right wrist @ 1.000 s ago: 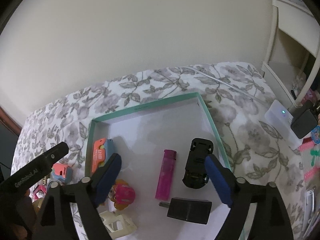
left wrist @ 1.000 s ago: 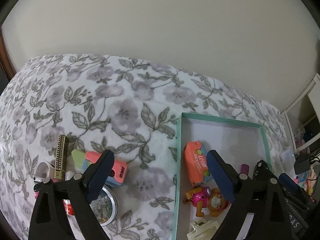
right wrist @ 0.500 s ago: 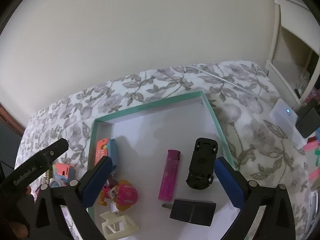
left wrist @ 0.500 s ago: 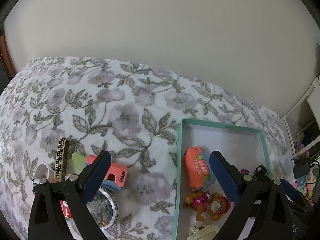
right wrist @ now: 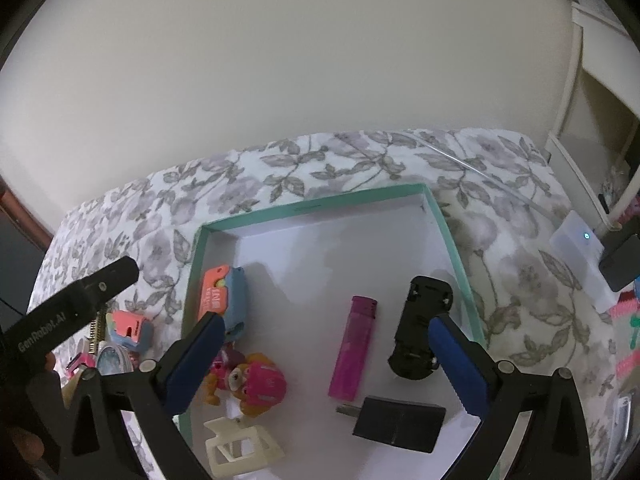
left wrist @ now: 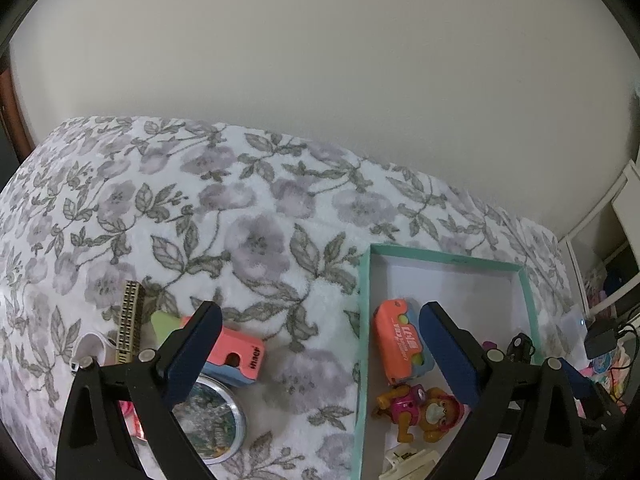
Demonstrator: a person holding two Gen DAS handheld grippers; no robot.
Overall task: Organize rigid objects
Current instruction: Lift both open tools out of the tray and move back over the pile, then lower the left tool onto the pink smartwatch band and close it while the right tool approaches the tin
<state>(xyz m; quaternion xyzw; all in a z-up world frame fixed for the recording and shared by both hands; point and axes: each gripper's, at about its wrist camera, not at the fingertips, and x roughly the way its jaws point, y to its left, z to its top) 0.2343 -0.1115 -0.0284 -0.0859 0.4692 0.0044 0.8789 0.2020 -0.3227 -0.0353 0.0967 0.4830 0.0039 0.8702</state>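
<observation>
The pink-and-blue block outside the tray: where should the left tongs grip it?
Judging by its pose, grip the pink-and-blue block across its two long flat sides, coming down from above. It lies flat on the floral blanket, its near end against the round tin, so the open left tongs should close mid-body.

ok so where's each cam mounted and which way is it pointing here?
Left wrist: on the left gripper, looking forward and down at the bedspread clutter and the box's left part; its own open fingers show.
Right wrist: on the right gripper, over the box; its open fingers and the left gripper show.
Shared: box, orange case, toy figure.
</observation>
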